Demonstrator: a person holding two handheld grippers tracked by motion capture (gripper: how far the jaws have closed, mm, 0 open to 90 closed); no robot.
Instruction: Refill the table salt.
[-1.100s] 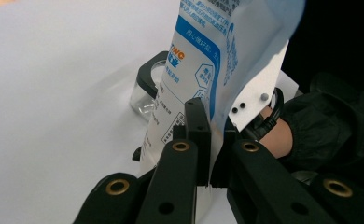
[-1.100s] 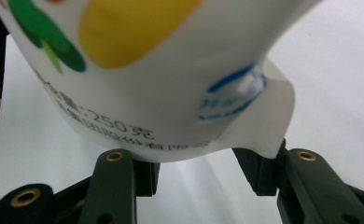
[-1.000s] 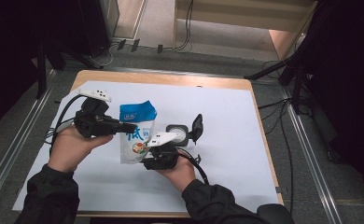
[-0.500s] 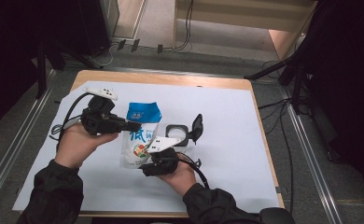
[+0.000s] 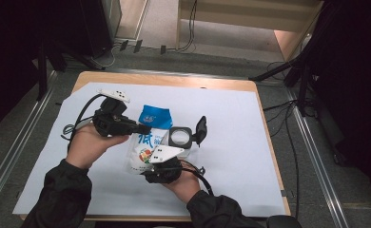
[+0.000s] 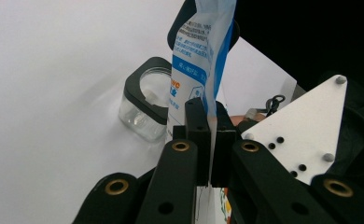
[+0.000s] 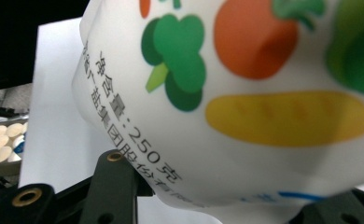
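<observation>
Left tongs (image 6: 207,140) clamp the pouch's (image 5: 152,137) edge; right tongs (image 7: 217,196), just closing, straddle its bottom.

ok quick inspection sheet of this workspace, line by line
surface: wooden table under a white sheet, flat.
job's things: blue-and-white pouch with vegetable pictures, held between both hands; clear jar with black rim, open, its lid hinged back, just beside the pouch.
clutter: nothing seen.
grippers: left tongs shut on the pouch's thin edge; right tongs at the pouch's lower end, jaws either side of it and just closing, grip unclear.
cables: black cable trails from the left tongs; more cables on the floor.
surroundings: grey floor, metal rails, dark curtains.
</observation>
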